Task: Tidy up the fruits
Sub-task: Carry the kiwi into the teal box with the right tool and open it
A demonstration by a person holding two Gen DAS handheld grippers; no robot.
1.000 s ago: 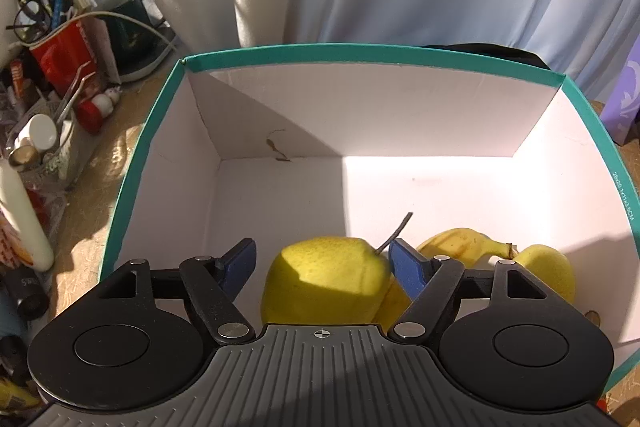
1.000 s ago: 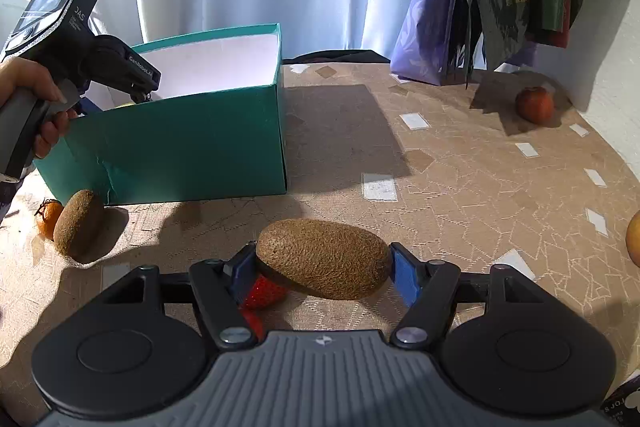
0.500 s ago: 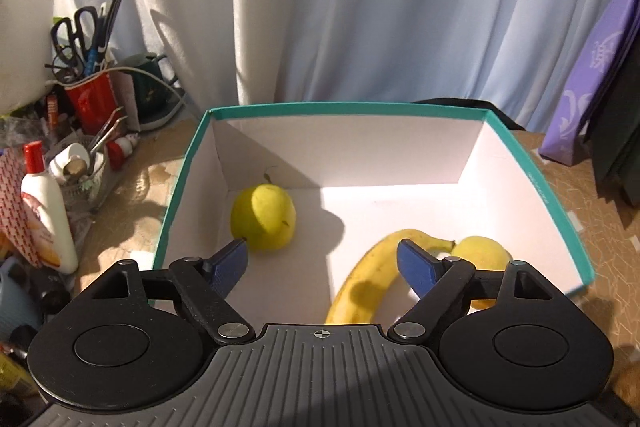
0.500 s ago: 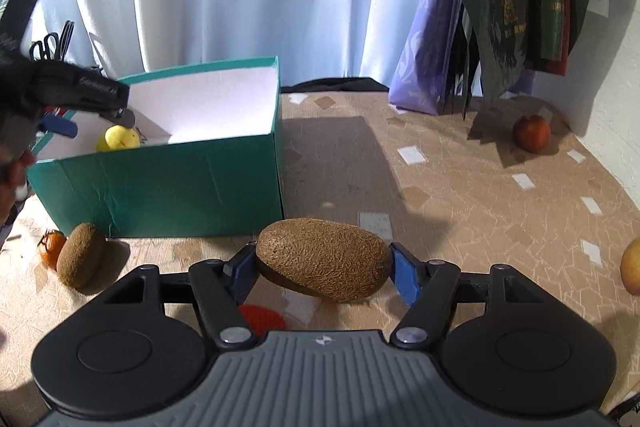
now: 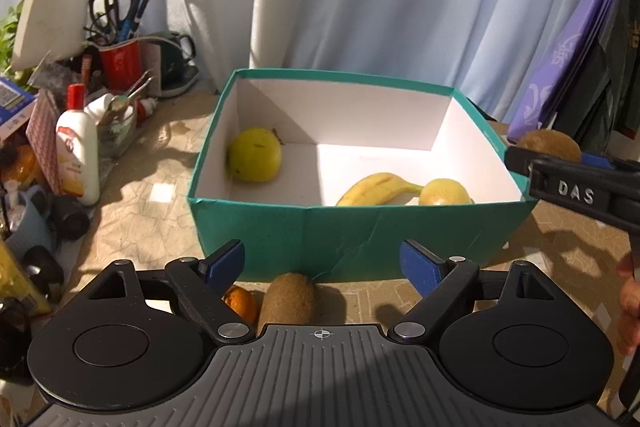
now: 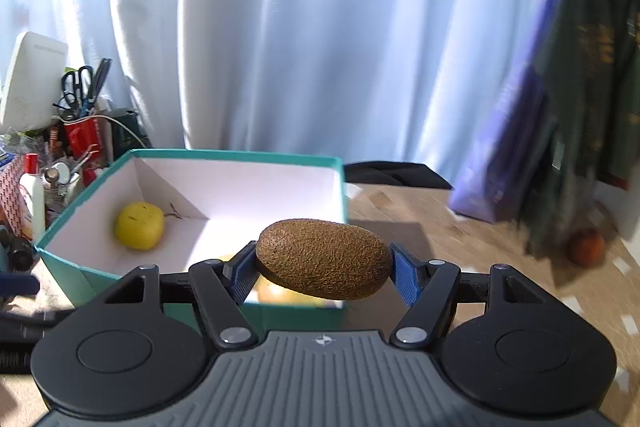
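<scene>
A teal box (image 5: 340,239) with a white inside holds a yellow pear (image 5: 255,155), a banana (image 5: 376,189) and another yellow fruit (image 5: 444,191). My left gripper (image 5: 322,255) hovers in front of the box's near wall, its jaws opening with nothing between them. Below it on the table lie a brown kiwi (image 5: 290,297) and a small orange fruit (image 5: 240,303). My right gripper (image 6: 324,261) is shut on a second kiwi (image 6: 320,251), held just over the box's (image 6: 240,153) near right corner. The pear (image 6: 139,225) also shows there.
Clutter crowds the table's left: a white lotion bottle (image 5: 78,163), a red cup of scissors and pens (image 5: 120,63), a dark kettle (image 5: 176,63). Purple and dark bags (image 6: 520,147) hang at right, with a red apple (image 6: 586,247) below. A person's fingers (image 5: 630,303) hold the right gripper.
My left gripper drew back out of the box, leaving the pear inside, and its jaws spread wider. My right gripper carried its kiwi up and over to the box.
</scene>
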